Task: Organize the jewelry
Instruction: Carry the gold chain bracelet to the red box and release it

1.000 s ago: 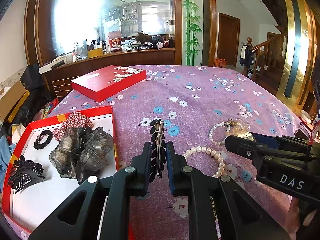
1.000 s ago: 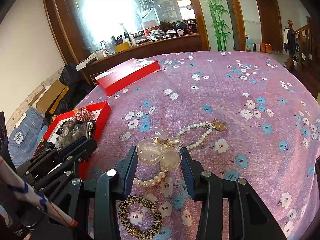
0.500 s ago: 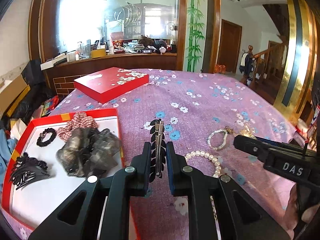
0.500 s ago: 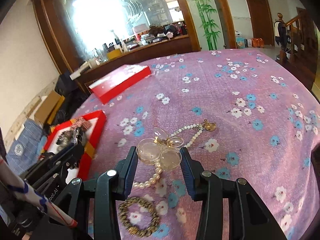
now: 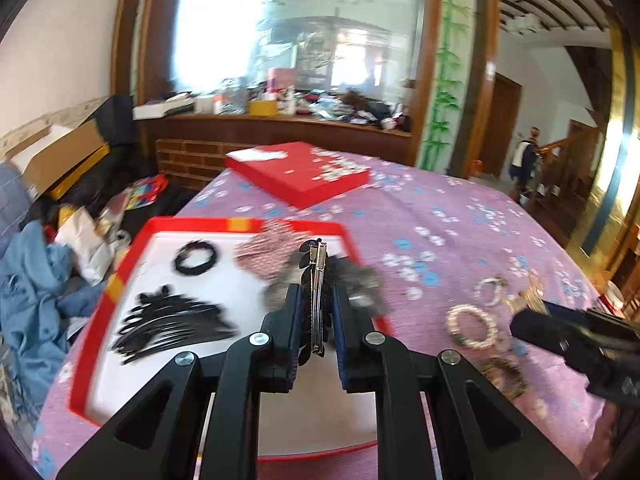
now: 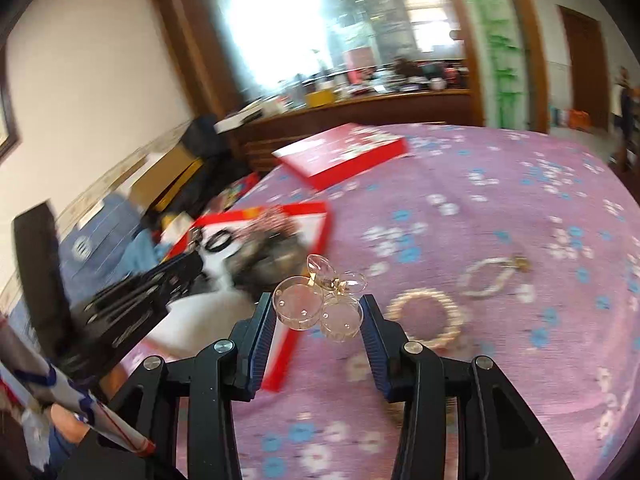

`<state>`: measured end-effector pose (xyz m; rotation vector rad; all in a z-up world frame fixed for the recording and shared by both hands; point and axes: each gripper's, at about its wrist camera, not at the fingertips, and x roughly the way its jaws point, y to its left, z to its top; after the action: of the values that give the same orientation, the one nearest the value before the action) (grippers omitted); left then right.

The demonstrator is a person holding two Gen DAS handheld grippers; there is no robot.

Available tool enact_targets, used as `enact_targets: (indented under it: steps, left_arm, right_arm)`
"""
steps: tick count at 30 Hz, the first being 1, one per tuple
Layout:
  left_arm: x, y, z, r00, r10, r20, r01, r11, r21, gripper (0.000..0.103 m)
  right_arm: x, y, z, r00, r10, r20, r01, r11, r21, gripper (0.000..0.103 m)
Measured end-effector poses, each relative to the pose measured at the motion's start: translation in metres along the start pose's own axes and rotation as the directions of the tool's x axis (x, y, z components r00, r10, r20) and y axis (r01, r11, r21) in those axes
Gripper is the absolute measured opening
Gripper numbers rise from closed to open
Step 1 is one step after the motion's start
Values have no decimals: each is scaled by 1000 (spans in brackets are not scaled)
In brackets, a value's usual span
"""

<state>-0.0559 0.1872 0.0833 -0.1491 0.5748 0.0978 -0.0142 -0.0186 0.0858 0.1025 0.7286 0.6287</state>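
Both carried leftward: left gripper [image 5: 316, 320] pinching black hair clip [image 5: 316, 288] above red tray [image 5: 120, 280]; right gripper [image 6: 318, 316] clamping clear ornament [image 6: 316, 304], nearly there.

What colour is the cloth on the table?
Purple cloth with little blue and white flowers; the right wrist view shows it best.

Black clip [image 5: 316, 300] (upright), clear brooch [image 6: 320, 304]

Your right gripper [image 6: 318, 314] clamps clear disc ornament [image 6: 316, 304] above purple cloth [image 6: 500, 200]; red tray [image 6: 316, 224] at left.
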Motion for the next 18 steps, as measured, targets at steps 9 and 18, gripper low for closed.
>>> enact_targets:
  steps: [9, 18]
  left_arm:
    - [24, 40, -12, 991, -42, -129, 32, 997, -74, 14]
    - [56, 55, -9, 975, -37, -221, 15, 995, -103, 14]
  right_arm:
    - [54, 52, -7, 983, 91, -157, -107, 990, -94, 47]
    - [107, 58, -4, 957, 90, -276, -119, 989, -88, 47]
